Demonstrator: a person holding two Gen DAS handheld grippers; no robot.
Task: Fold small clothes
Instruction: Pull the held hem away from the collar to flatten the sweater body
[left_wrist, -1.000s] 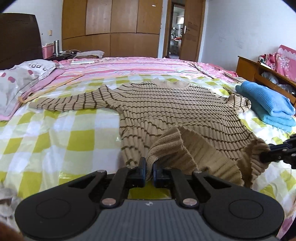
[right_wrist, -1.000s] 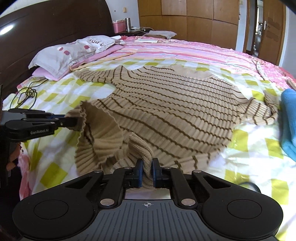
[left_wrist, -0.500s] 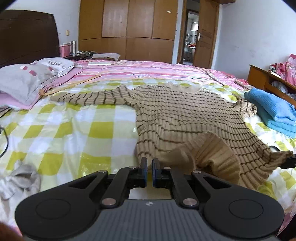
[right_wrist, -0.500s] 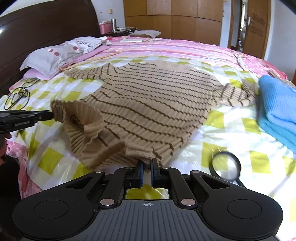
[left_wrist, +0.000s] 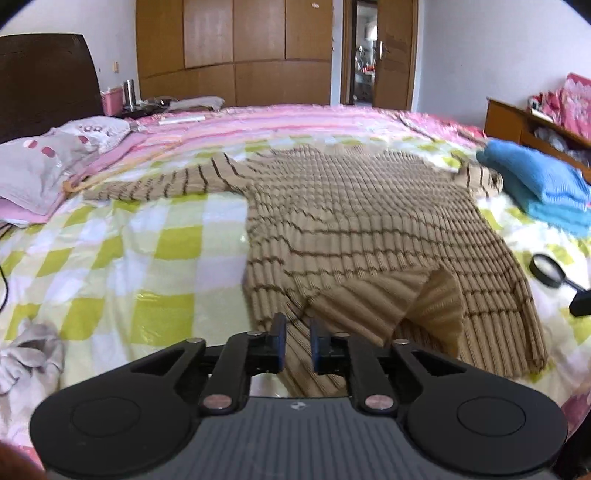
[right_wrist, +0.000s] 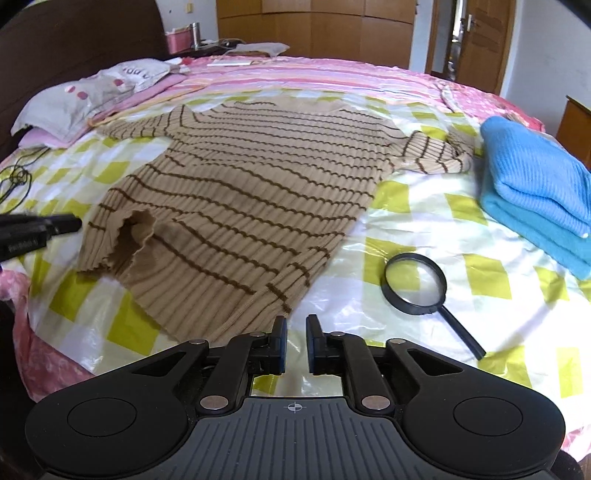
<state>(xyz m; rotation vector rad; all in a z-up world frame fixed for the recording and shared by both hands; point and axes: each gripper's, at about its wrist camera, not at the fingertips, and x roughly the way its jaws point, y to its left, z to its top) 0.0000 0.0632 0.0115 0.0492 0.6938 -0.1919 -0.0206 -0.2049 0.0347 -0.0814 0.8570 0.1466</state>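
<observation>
both tools tilt downward; left tool (left_wrist: 297, 341) and right tool (right_wrist: 296, 345) jaws are opening.

Tan ribbed sweater (right_wrist: 251, 192) with thin brown stripes, spread flat on a yellow-and-white checked bedcover, neckline toward the far side. One sleeve stretched out straight toward the pillows, the other bunched up short just beside a folded blue garment. Plain ribbed hem nearest the cameras, rumpled, one corner curled up into an open loop.
</observation>
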